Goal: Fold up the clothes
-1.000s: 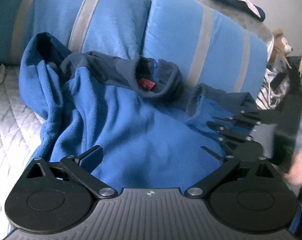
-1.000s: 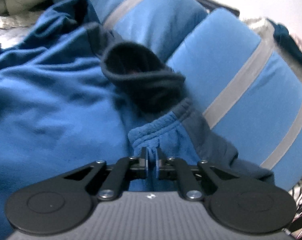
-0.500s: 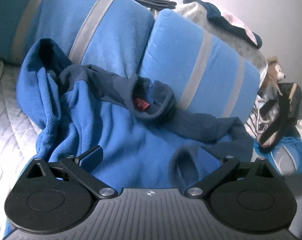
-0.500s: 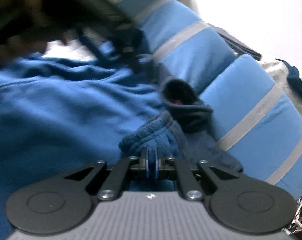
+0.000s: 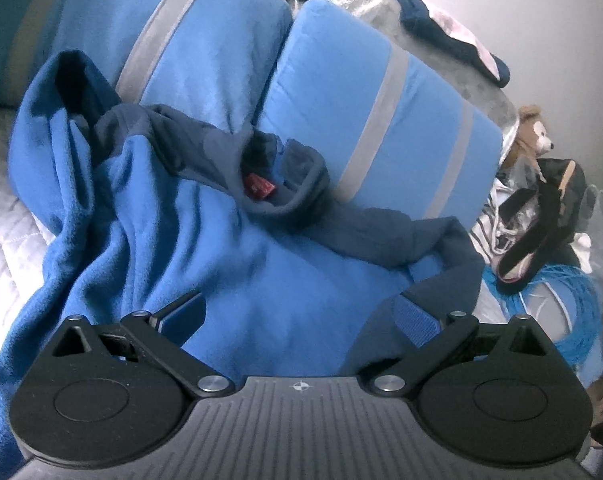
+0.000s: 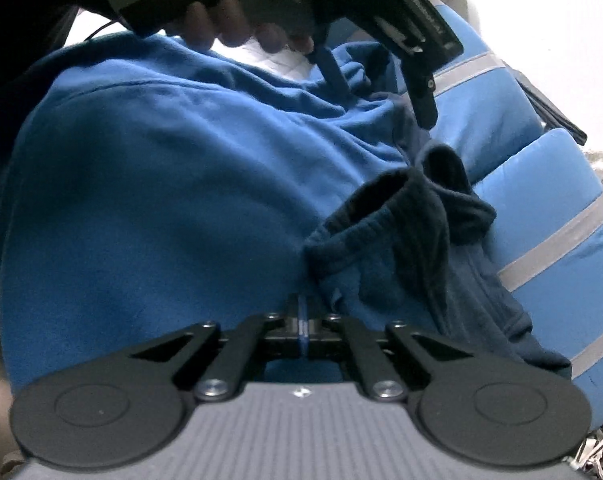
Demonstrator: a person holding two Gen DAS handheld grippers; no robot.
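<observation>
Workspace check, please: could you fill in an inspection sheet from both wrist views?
Surface: white quilted bedspread.
Job's things: blue fleece sweatshirt, crumpled, navy collar against the pillows.
Clutter: clothes pile, teddy bear, bag.
Grippers: left tongs open over the sweatshirt; right tongs shut on blue fabric.
Cables: blue coiled cord.
Surroundings: two blue grey-striped pillows, white wall.

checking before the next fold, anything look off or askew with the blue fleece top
The blue fleece top lies bunched and rumpled against the blue striped cushions, its dark collar gaping. The right gripper is clamped on its fabric; the left gripper is open.
</observation>
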